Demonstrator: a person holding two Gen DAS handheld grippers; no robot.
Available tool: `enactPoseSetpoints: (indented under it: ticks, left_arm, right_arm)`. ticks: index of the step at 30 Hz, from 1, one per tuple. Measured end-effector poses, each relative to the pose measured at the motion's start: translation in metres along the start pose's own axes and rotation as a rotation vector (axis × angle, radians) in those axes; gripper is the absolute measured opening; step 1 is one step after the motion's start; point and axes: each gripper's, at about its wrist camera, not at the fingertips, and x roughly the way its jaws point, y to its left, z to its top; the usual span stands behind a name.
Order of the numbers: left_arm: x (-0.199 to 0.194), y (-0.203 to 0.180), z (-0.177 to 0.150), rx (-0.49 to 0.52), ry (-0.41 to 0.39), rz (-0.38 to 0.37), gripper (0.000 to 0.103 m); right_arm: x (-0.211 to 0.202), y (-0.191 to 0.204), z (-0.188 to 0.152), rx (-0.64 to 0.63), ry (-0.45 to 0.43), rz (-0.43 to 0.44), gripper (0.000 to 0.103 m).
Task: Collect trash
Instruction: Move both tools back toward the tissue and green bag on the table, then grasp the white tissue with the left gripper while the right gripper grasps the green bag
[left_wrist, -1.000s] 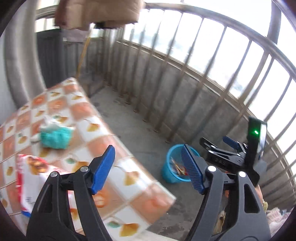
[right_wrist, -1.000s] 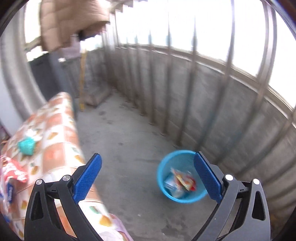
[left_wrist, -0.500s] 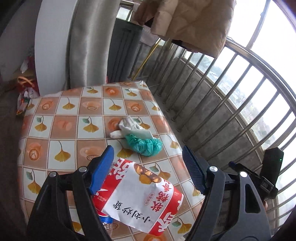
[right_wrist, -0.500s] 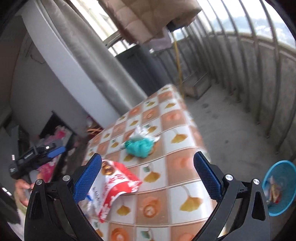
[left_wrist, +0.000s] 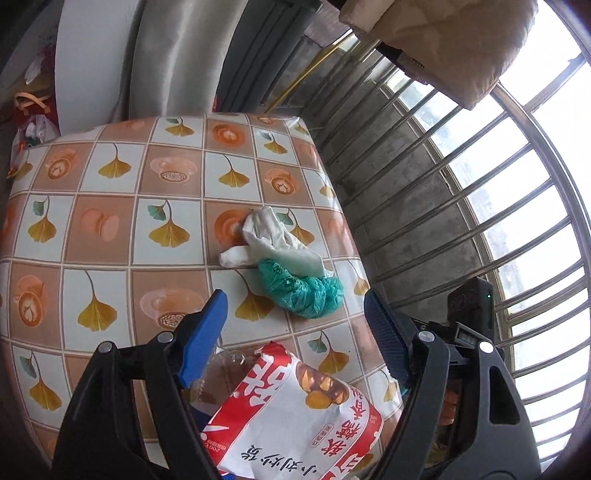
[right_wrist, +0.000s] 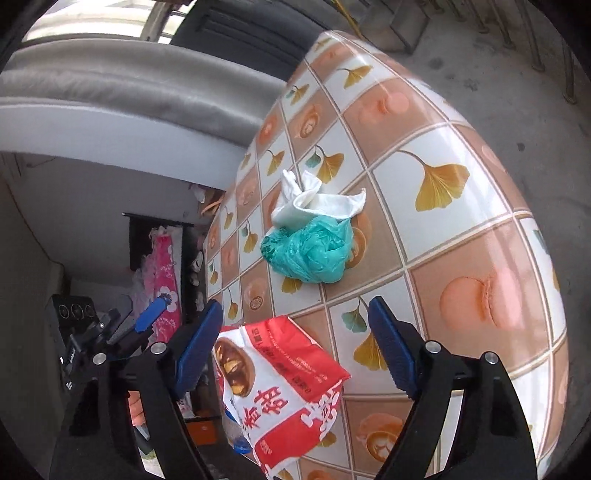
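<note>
We see the left hand-held gripper (left_wrist: 295, 343) with its blue fingers spread wide and holding nothing, hanging over the near edge of the desk (left_wrist: 110, 229), which is covered in a checked cloth printed with ginkgo leaves. The right hand-held gripper (right_wrist: 295, 343) is likewise spread and empty, above the same desk (right_wrist: 461, 258).

Between the left fingers, at the near edge, lies a red and white snack bag (left_wrist: 295, 413), partly covering a clear plastic bottle (left_wrist: 221, 369). Farther in, towards the right side of the desk, sits a crumpled green plastic bag (left_wrist: 303, 291), and touching it on its far side is a wad of white tissue (left_wrist: 273, 236).

From the right wrist we find the same snack bag (right_wrist: 273, 387) near the camera between the fingers, with the green plastic bag (right_wrist: 310, 251) beyond it and the white tissue (right_wrist: 314, 203) resting against its far side. All three pieces of trash lie on the desk, untouched by either tool.

Past the desk to the right runs a metal balcony railing (left_wrist: 461, 206), with a tan quilted cloth (left_wrist: 450, 40) hanging above it.
</note>
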Motion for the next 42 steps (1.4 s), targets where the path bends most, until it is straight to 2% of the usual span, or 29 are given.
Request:
enactPoseSetpoints:
  ticks: [7,12,17,20,28,34,35,39,42]
  left_arm:
    - [0.048,0.021,0.030,-0.084,0.103,-0.004,0.072]
    - [0.088,0.033,0.046,-0.079,0.174,0.022,0.066]
    - [0.123,0.044,0.055,-0.092,0.207,0.058,0.066]
    - [0.140,0.046,0.059,-0.089,0.216,0.051,0.065]
    - [0.171,0.040,0.059,-0.007,0.267,0.080,0.041]
    - [0.179,0.037,0.055,0.030,0.287,0.092,0.024]
    - [0.180,0.037,0.055,0.033,0.290,0.093,0.019]
    - [0.181,0.041,0.055,0.014,0.285,0.076,0.007]
    - [0.177,0.045,0.055,-0.007,0.268,0.058,0.004]
  right_arm:
    - [0.023,0.014,0.002,-0.045,0.031,-0.018,0.077]
    - [0.032,0.016,0.013,-0.069,0.031,-0.060,0.077]
    - [0.044,0.013,0.022,-0.081,0.032,-0.103,0.076]
    - [0.049,0.010,0.022,-0.076,0.029,-0.116,0.071]
    - [0.056,0.010,0.024,-0.101,0.031,-0.124,0.057]
    - [0.059,0.000,0.025,-0.070,0.035,-0.096,0.033]
    - [0.059,-0.001,0.024,-0.065,0.036,-0.091,0.027]
    - [0.051,-0.007,0.022,-0.052,0.019,-0.071,0.022]
    - [0.040,-0.009,0.018,-0.051,0.004,-0.056,0.020]
